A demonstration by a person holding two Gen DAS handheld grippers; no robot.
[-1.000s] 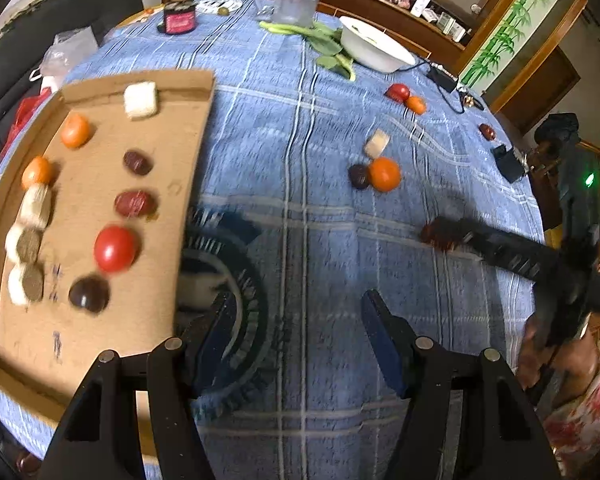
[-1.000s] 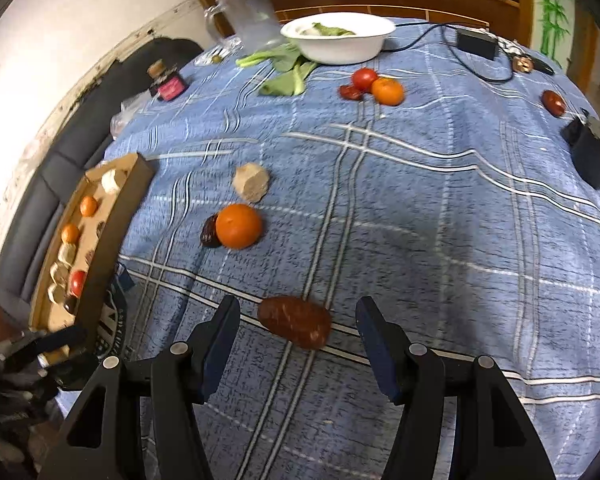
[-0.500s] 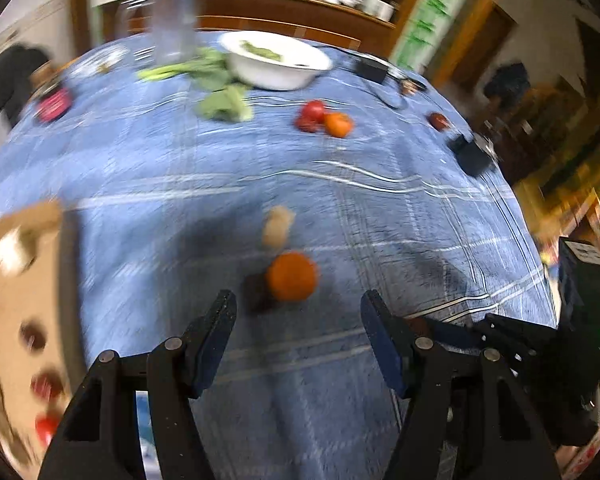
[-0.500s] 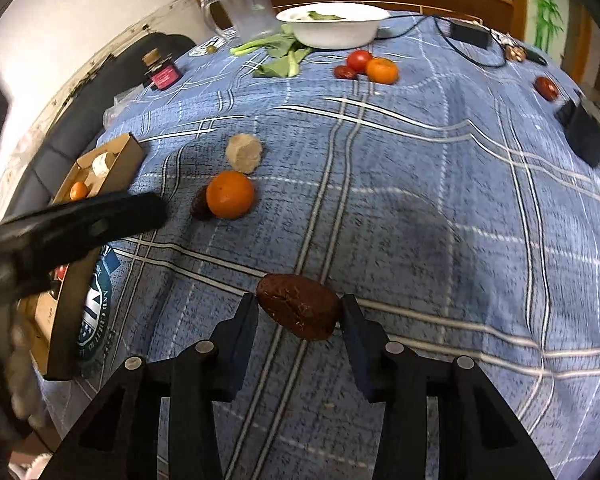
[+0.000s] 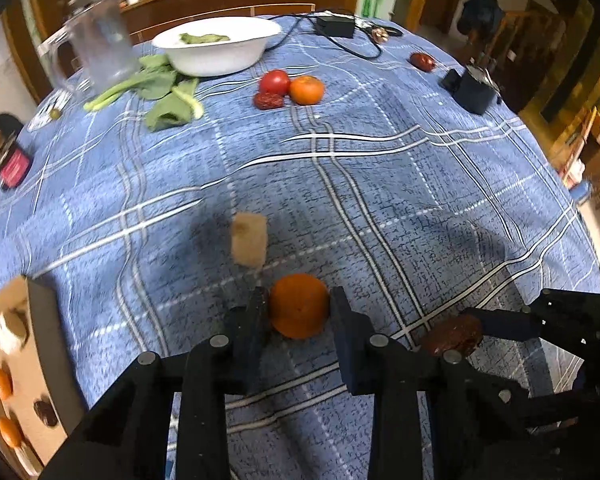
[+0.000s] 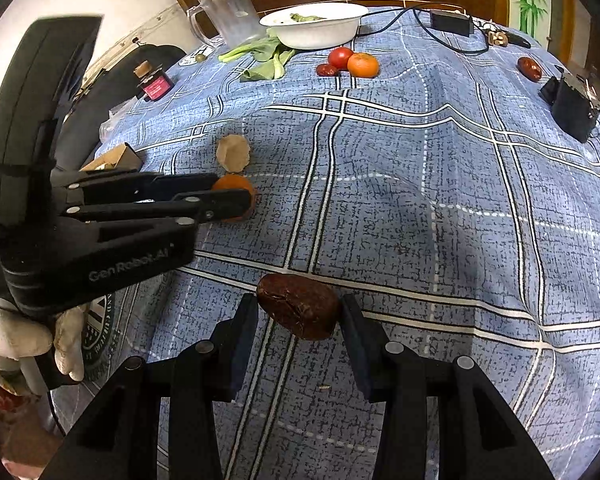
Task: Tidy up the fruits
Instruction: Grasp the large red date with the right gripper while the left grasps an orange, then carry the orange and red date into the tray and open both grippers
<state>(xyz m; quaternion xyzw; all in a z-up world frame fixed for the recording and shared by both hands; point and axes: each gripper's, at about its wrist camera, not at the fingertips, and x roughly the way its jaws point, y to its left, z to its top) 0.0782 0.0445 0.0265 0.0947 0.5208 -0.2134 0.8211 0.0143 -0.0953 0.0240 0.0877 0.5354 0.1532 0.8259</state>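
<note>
Blue plaid tablecloth (image 5: 380,168) across the table, cardboard tray (image 5: 40,344) at its left edge, left gripper (image 5: 299,312) closing on an orange (image 5: 298,306), right gripper (image 6: 299,312) clamped on a brown date (image 6: 298,306) beside it.

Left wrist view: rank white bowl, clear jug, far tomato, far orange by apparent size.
1. white bowl: clearly the widest.
2. clear jug: blurred, smaller in spread than the bowl.
3. far orange and far tomato: near enough alike, side by side at similar depth; not ranking them.
</note>
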